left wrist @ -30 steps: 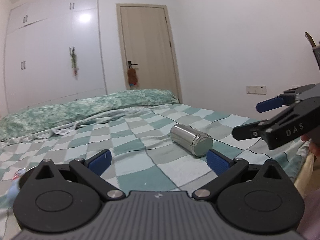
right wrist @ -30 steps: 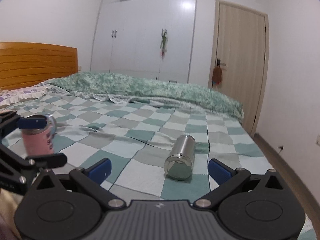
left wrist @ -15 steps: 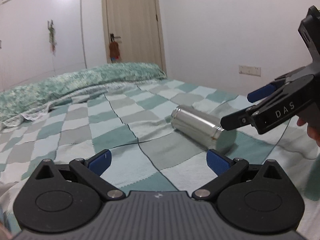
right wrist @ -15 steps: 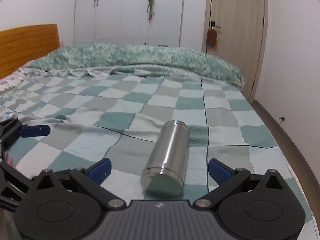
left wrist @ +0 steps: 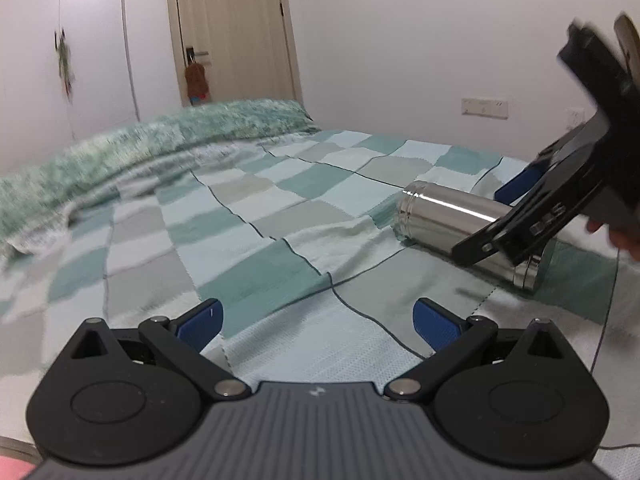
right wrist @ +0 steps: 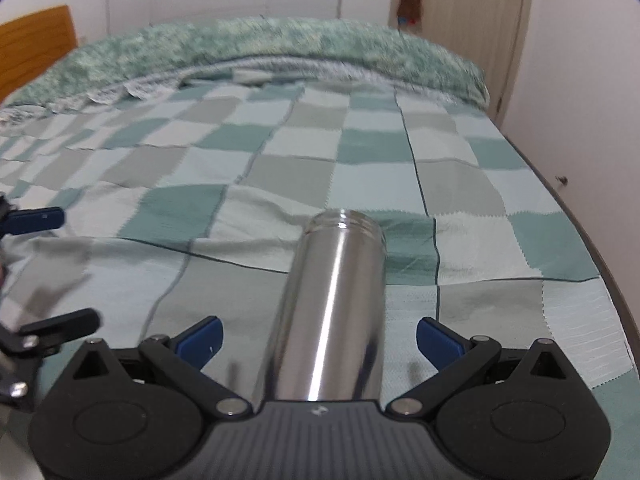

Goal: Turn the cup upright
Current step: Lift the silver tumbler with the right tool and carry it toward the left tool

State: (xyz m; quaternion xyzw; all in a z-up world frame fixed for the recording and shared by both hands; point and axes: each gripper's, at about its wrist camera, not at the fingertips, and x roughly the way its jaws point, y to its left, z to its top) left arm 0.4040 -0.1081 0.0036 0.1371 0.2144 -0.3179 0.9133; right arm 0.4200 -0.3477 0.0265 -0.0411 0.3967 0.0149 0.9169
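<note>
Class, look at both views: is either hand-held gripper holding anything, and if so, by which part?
Nothing is held. The steel cup lies on its side between the right hand-held gripper's open fingers, untouched. The left hand-held gripper is open over bare bedspread.

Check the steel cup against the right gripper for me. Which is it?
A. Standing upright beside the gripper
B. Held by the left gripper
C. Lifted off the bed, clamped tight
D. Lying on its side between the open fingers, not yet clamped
D: the steel cup lies on the checked bedspread, its body between the right gripper fingers, which stand wide with gaps on both sides.
</note>
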